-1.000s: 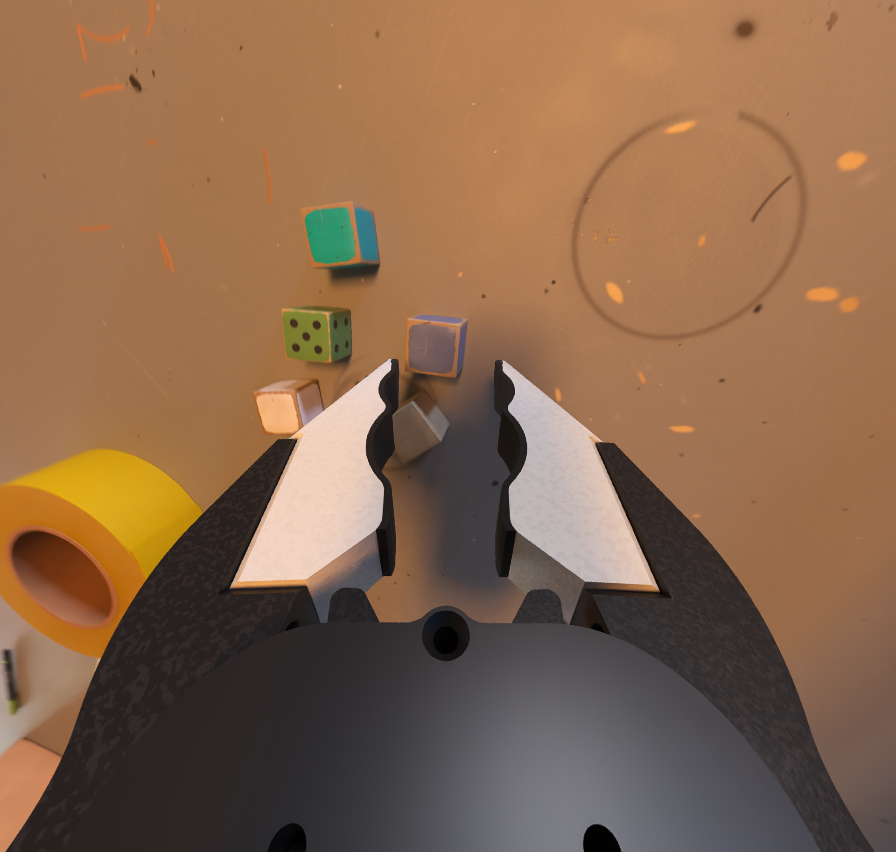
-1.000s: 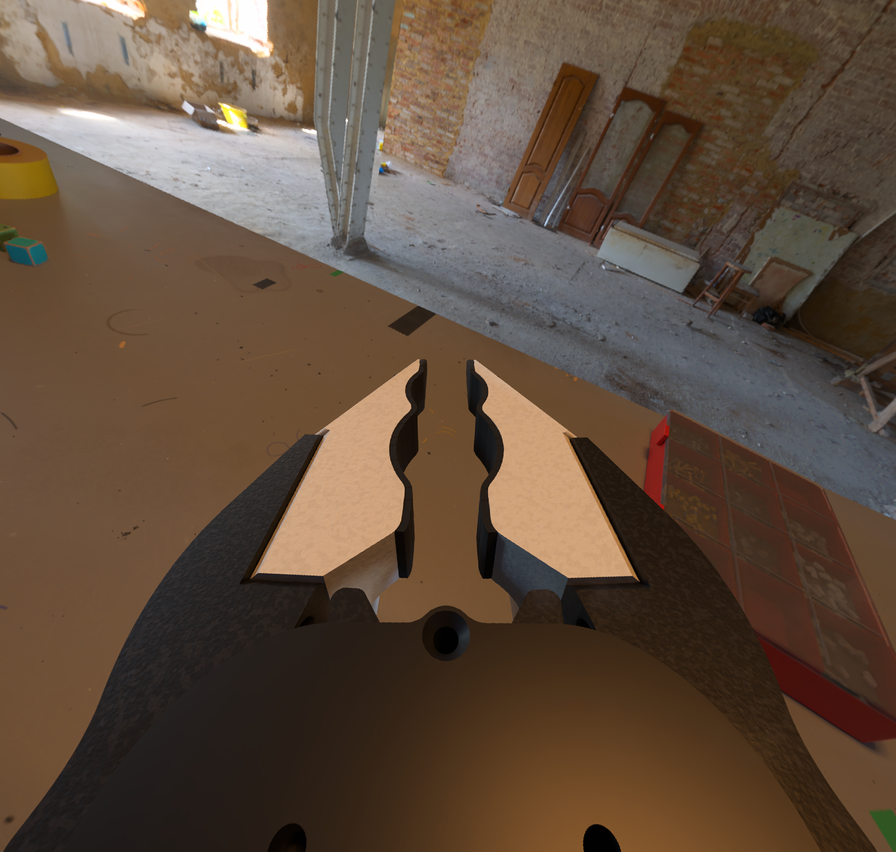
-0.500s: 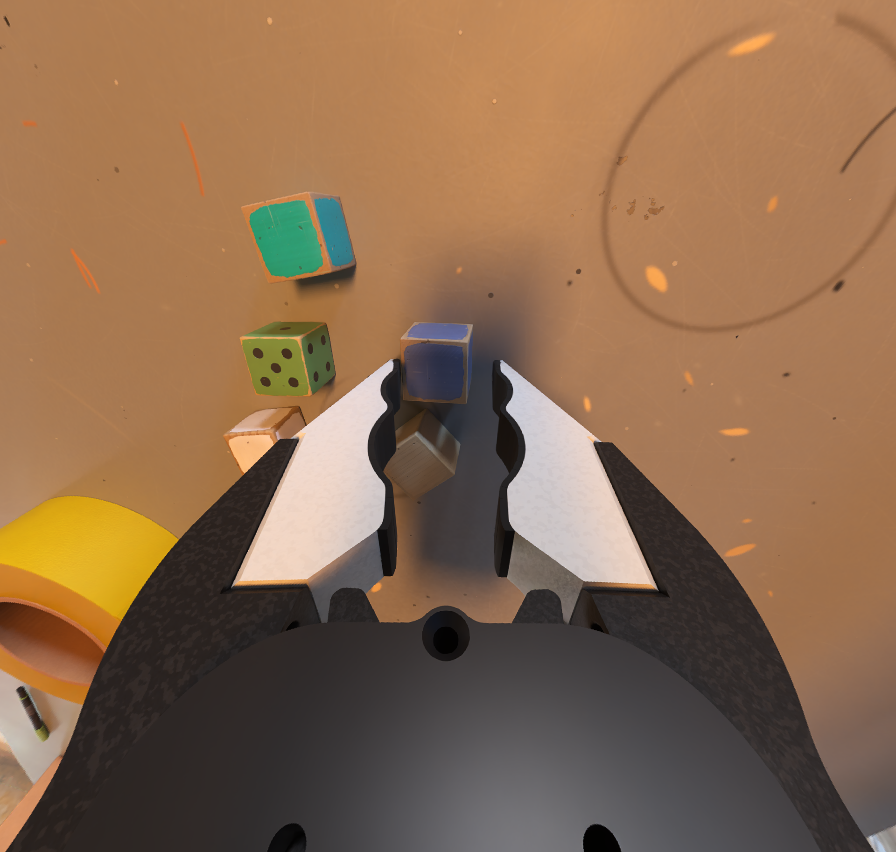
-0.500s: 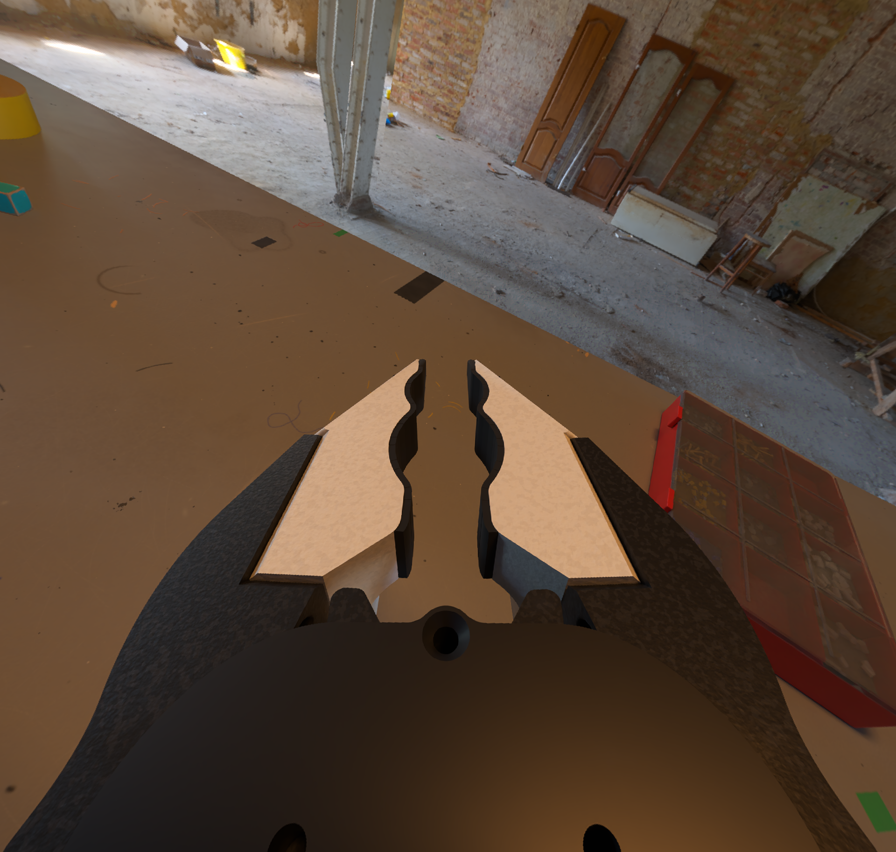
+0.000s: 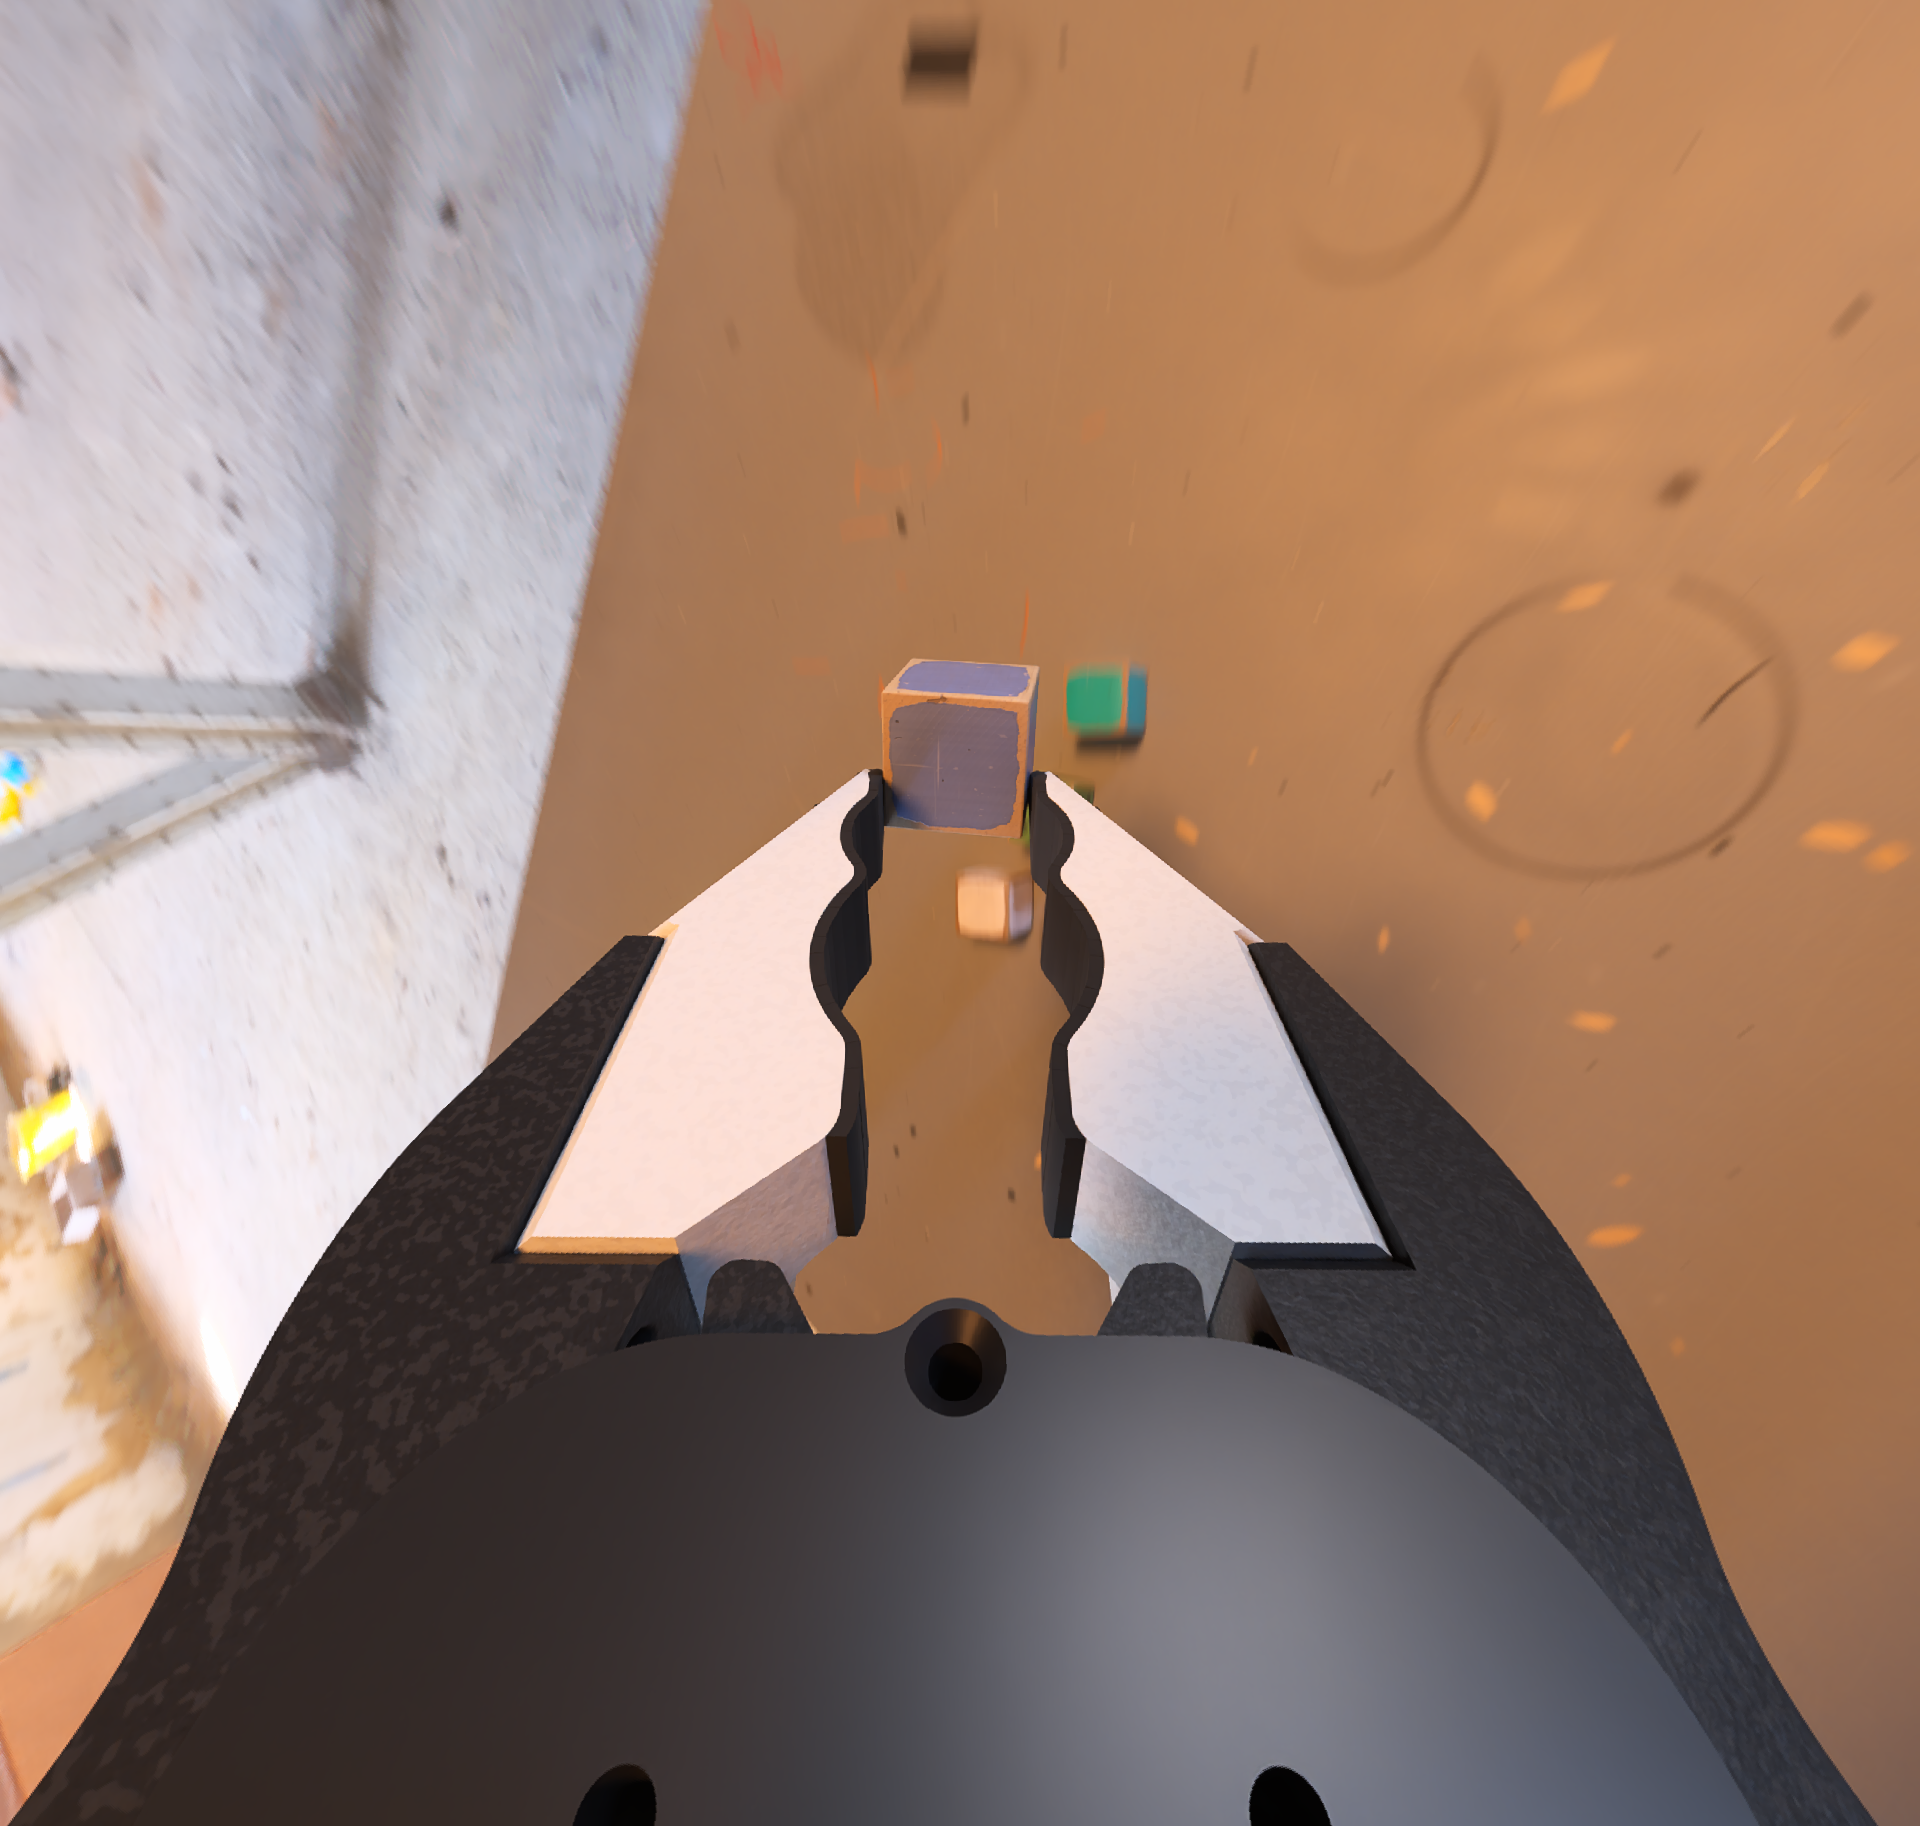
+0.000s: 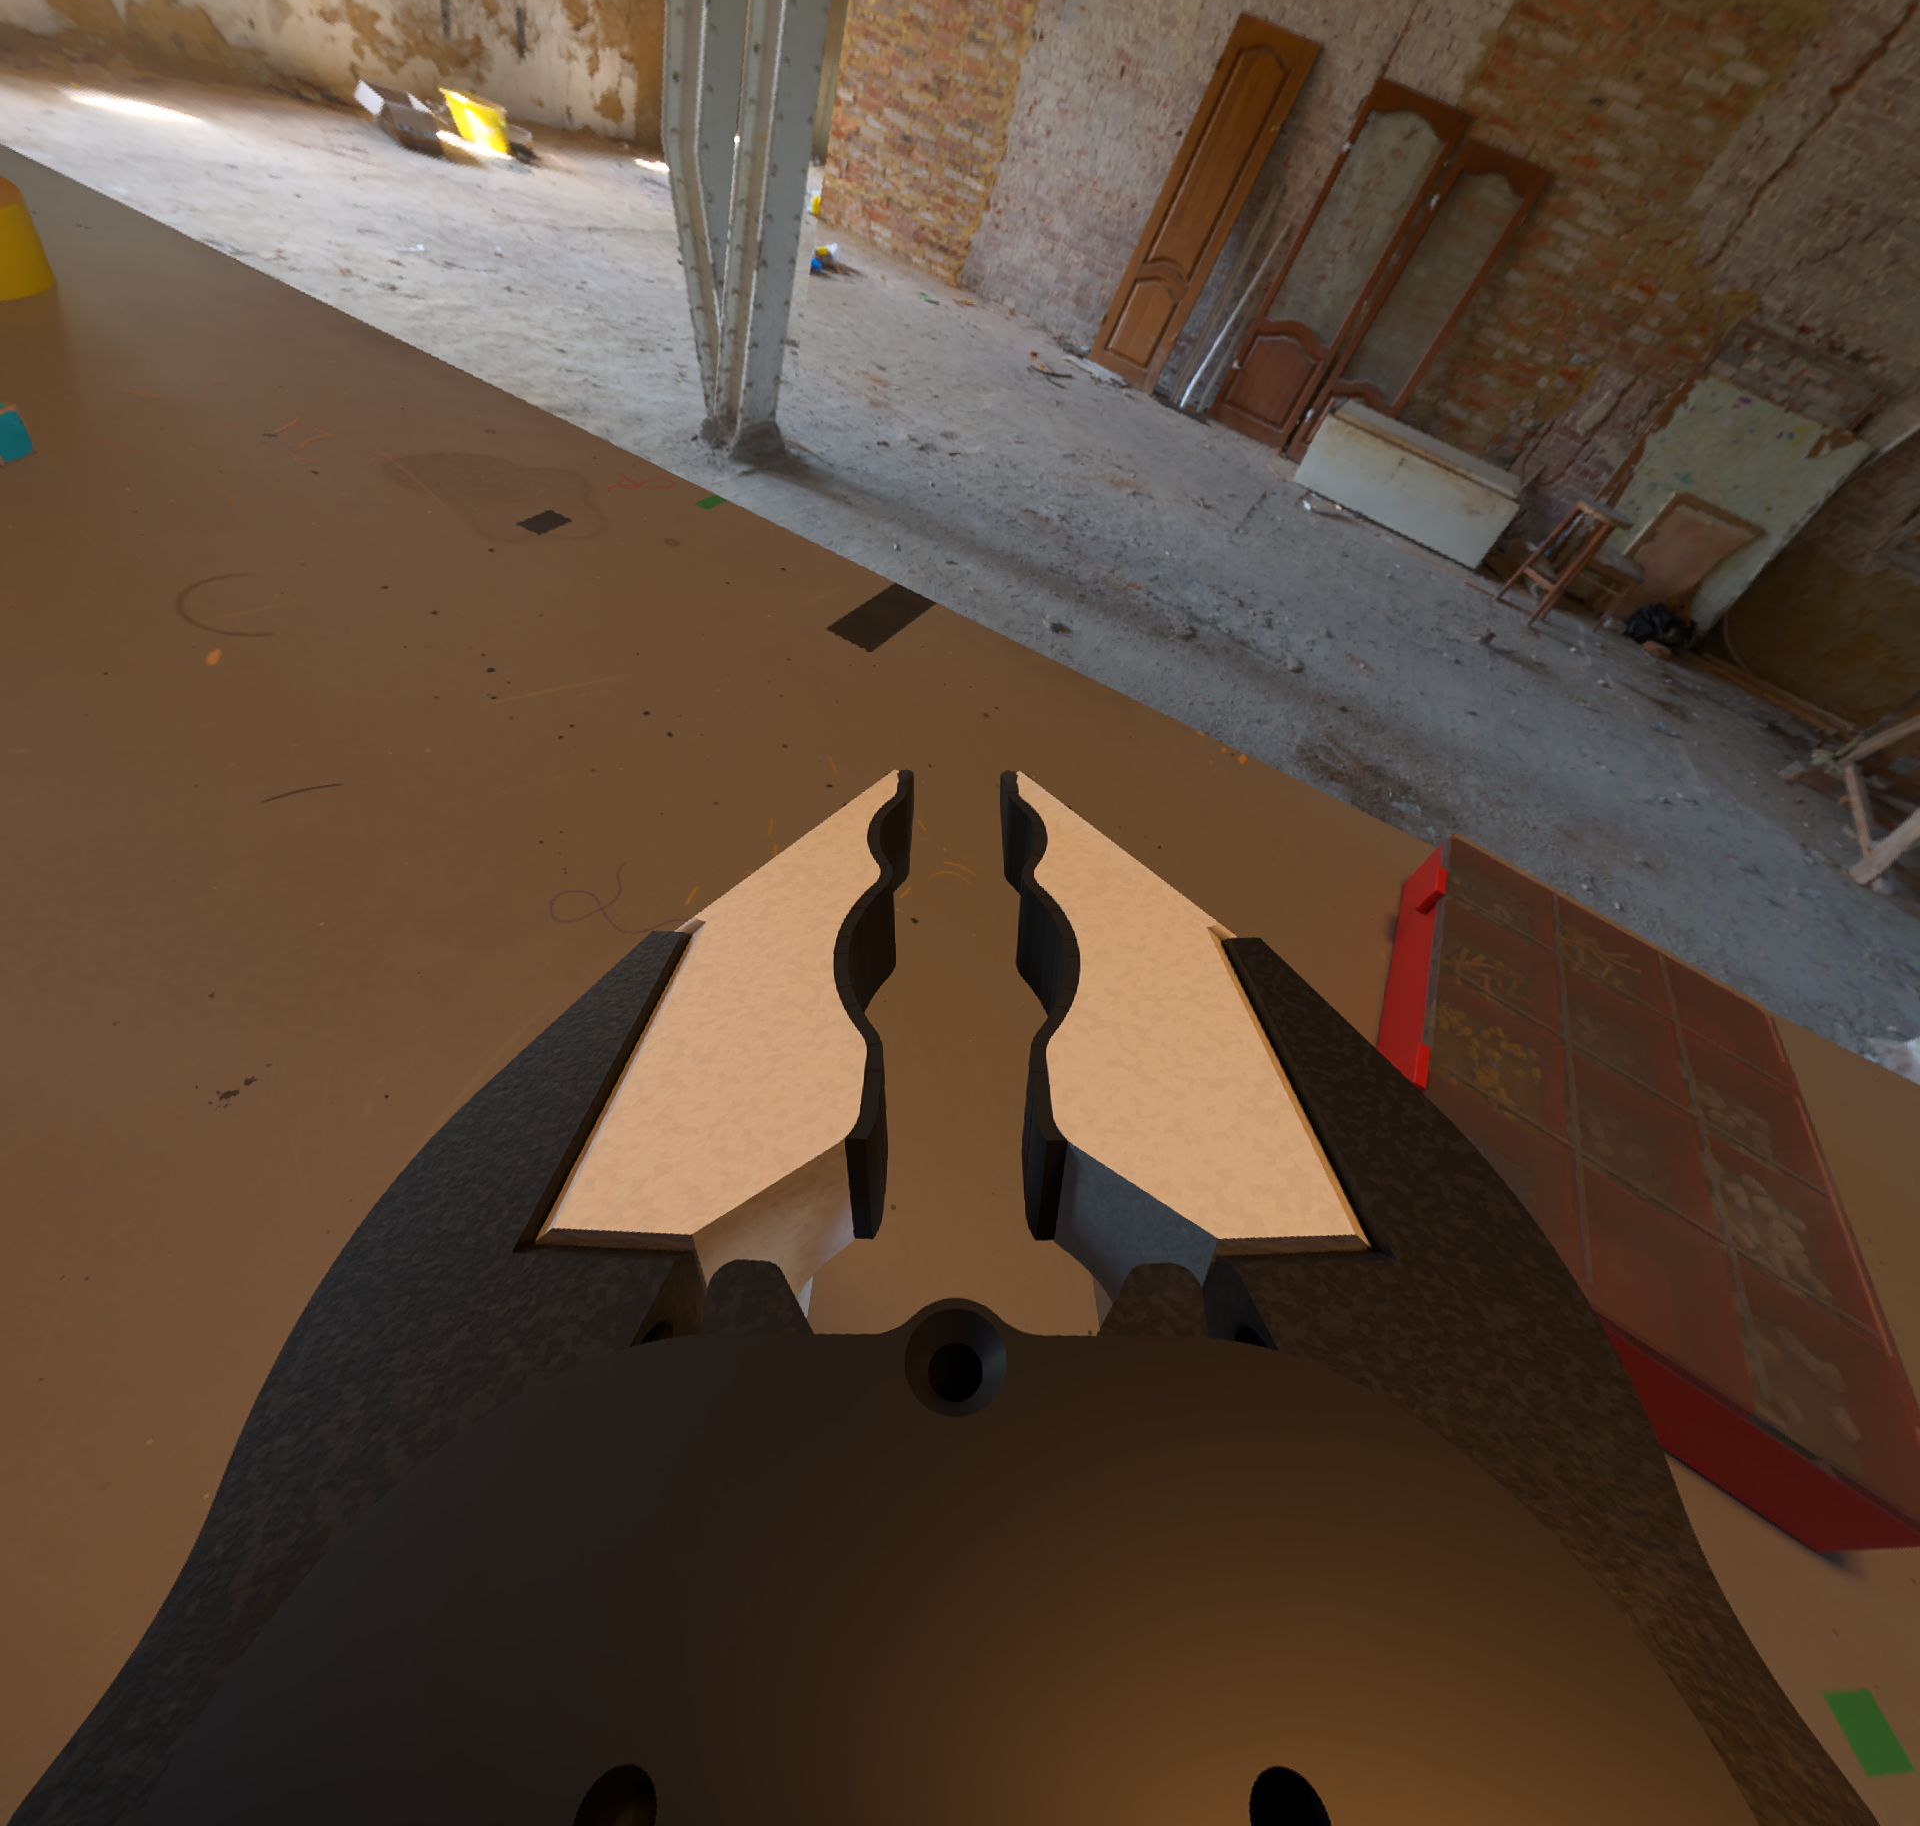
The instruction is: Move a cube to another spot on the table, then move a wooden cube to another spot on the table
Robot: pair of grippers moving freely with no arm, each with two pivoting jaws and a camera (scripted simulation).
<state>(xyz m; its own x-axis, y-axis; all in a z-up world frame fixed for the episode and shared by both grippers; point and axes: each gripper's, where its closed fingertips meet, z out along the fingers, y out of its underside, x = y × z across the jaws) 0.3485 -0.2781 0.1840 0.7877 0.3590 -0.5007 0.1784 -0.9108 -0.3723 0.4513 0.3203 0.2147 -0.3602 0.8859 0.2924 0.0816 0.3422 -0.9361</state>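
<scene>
My left gripper (image 5: 956,800) is shut on a wooden cube with blue-violet faces (image 5: 956,753), pinched at the fingertips and held above the brown table (image 5: 1351,1049). Below, between the fingers, a plain pale wooden cube (image 5: 992,903) lies on the table. A teal and green cube (image 5: 1104,701) sits just right of the held cube, blurred. A sliver of the green die (image 5: 1081,791) shows beside the right finger. My right gripper (image 6: 956,789) is slightly open and empty, low over bare table far from the cubes.
The table edge runs up the left of the left wrist view, with concrete floor (image 5: 260,426) beyond. In the right wrist view a red box (image 6: 1662,1153) lies at the right, a yellow tape roll (image 6: 16,249) and a teal cube (image 6: 10,431) at the far left edge.
My left gripper closed on the blue-violet cube, lifted it and swung, so the table edge and floor now show at the left. The right gripper stayed as open as before and shifted slightly.
</scene>
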